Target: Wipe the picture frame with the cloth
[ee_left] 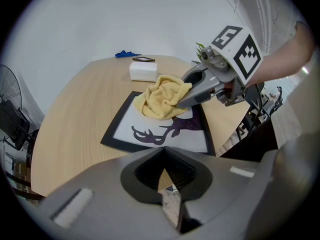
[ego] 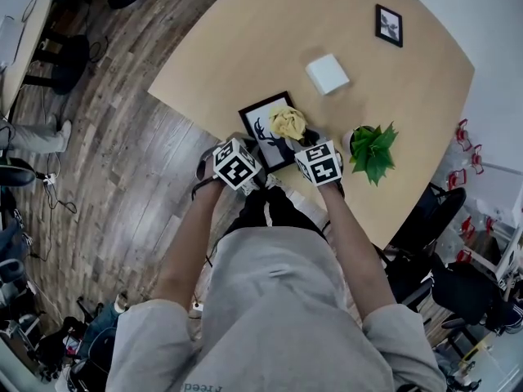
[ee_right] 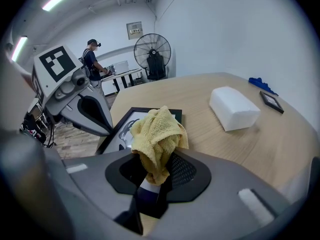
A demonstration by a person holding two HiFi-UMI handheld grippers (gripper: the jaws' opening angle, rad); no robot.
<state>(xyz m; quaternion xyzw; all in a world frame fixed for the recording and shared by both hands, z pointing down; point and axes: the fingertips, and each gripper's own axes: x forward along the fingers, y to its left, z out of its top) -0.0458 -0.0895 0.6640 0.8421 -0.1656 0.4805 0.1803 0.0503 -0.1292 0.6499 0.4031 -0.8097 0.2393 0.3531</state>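
Observation:
A black picture frame (ego: 263, 119) with a deer print lies flat on the round wooden table (ego: 245, 47), near its front edge. My right gripper (ee_right: 155, 178) is shut on a bunched yellow cloth (ee_right: 157, 134). The cloth (ee_left: 162, 98) rests on the far right part of the frame (ee_left: 155, 129), over the glass. My left gripper (ee_left: 164, 171) is shut with nothing between its jaws. In the right gripper view its tip (ee_right: 100, 126) sits at the frame's left edge. The frame's near edge is hidden behind the left jaws.
A white box (ego: 327, 73) lies past the frame, and a small dark frame (ego: 389, 24) lies farther back. A potted green plant (ego: 372, 149) stands just right of my right gripper (ego: 301, 141). The table edge runs under my hands. A standing fan (ee_right: 152, 54) and a person (ee_right: 93, 58) are far off.

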